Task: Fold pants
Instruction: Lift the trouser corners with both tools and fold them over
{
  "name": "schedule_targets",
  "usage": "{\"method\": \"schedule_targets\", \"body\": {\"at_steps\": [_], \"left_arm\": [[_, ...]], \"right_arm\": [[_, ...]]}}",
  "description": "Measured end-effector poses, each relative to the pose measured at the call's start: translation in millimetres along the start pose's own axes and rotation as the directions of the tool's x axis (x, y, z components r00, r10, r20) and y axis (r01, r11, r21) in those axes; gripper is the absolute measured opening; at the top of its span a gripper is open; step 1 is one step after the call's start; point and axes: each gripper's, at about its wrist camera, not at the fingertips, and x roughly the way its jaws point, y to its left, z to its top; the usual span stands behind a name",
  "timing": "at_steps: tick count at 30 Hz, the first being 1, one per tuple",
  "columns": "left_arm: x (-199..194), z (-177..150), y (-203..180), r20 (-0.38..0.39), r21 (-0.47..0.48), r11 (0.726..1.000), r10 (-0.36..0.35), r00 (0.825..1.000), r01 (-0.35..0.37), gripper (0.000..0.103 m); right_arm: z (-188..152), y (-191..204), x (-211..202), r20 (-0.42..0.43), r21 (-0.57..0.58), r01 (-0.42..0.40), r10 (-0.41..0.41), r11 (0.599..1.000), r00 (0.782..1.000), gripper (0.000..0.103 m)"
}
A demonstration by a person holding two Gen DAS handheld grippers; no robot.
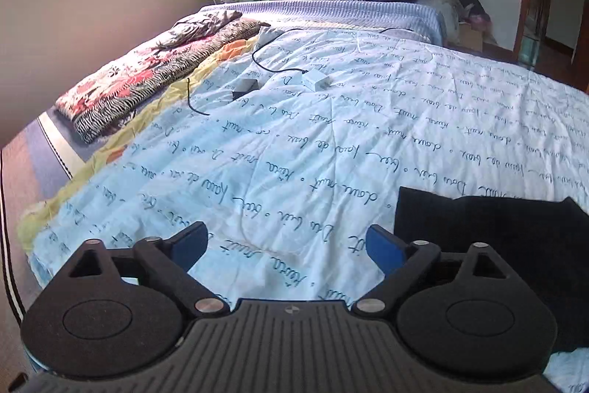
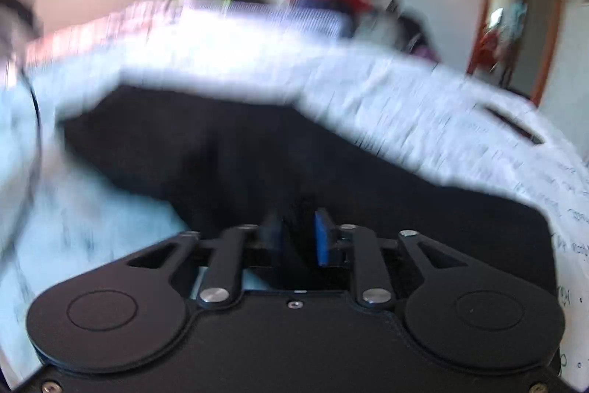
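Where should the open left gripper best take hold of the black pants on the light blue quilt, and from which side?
Probably at the near-left corner of the black fabric pants, coming from the left over the light blue printed quilt. That straight edge lies flat and free beside the left gripper, whose jaws stand wide apart. The right gripper already pinches the cloth.

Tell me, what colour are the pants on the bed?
Plain black pants, clearest in the left wrist view, lying on the pale blue script-printed quilt.

Open quilt (image 1: pixel 313 172) ahead (cables (image 1: pixel 265 61) and chargers (image 1: pixel 316 80) farther back).
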Motion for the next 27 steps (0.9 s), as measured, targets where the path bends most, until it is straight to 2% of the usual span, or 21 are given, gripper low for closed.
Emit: {"method": "schedule_targets", "body": {"at_steps": [2, 5, 7, 9, 11, 14, 17, 19, 20, 21, 22, 24, 25, 26, 27], "left_arm": [[6, -4, 0, -0.011, 0.026, 0.999, -0.034, 0.999, 0.034, 0.097], [28, -18, -4, -0.074, 0.003, 0.991, -0.136, 0.988, 0.136, 0.097], [45, -29, -10, -0.108, -0.029, 0.985, -0.172, 0.979, 0.169, 0.095], [57, -37, -14, -0.13, -0.066, 0.98, -0.193, 0.973, 0.185, 0.094], [63, -44, -13, -0.128, -0.089, 0.973, -0.223, 0.966, 0.213, 0.094], [62, -46, -5, -0.11, -0.079, 0.978, -0.202, 0.973, 0.194, 0.096], [57, -46, 17, -0.092, -0.061, 0.996, -0.075, 0.993, 0.07, 0.097], [54, -46, 44, -0.091, -0.073, 0.996, 0.038, 0.995, -0.045, 0.097], [50, -45, 62, -0.085, -0.088, 0.989, 0.113, 0.99, -0.12, 0.097], [46, -45, 78, -0.073, -0.103, 0.976, 0.187, 0.98, -0.194, 0.097], [41, -44, 95, -0.052, -0.124, 0.949, 0.286, 0.957, -0.291, 0.097], [30, -40, 121, -0.003, -0.159, 0.87, 0.473, 0.881, -0.468, 0.098], [25, -38, 130, 0.018, -0.172, 0.835, 0.532, 0.846, -0.522, 0.098], [22, -35, 135, 0.025, -0.178, 0.826, 0.548, 0.836, -0.535, 0.099], [20, -32, 138, 0.027, -0.181, 0.839, 0.526, 0.85, -0.513, 0.1]], "right_arm": [[5, 3, -10, 0.011, 0.013, 0.004, -0.004, 1.0, 1.0, 0.039], [23, 4, -30, 0.1, 0.101, -0.079, 0.068, 0.992, 0.993, 0.039], [43, 18, -24, 0.131, 0.07, -0.116, 0.106, 0.991, 0.986, 0.039], [58, 44, -13, 0.143, -0.036, -0.128, 0.132, 0.991, 0.981, 0.039], [71, 78, 0, 0.148, -0.192, -0.099, 0.129, 0.976, 0.981, 0.038], [87, 135, 12, 0.209, -0.447, -0.023, 0.13, 0.894, 0.969, 0.038], [99, 178, 28, 0.214, -0.573, -0.038, 0.193, 0.819, 0.958, 0.038], [106, 199, 37, 0.181, -0.606, -0.089, 0.246, 0.791, 0.952, 0.037], [108, 209, 42, 0.171, -0.622, -0.102, 0.262, 0.776, 0.95, 0.036], [108, 218, 46, 0.163, -0.643, -0.108, 0.273, 0.758, 0.948, 0.036], [108, 227, 50, 0.151, -0.663, -0.11, 0.277, 0.741, 0.949, 0.036], [106, 242, 57, 0.124, -0.71, -0.111, 0.279, 0.696, 0.952, 0.036], [104, 249, 59, 0.107, -0.73, -0.116, 0.28, 0.673, 0.954, 0.036], [102, 255, 63, 0.094, -0.751, -0.113, 0.274, 0.651, 0.957, 0.036], [99, 261, 66, 0.088, -0.774, -0.094, 0.253, 0.627, 0.963, 0.036]]}}
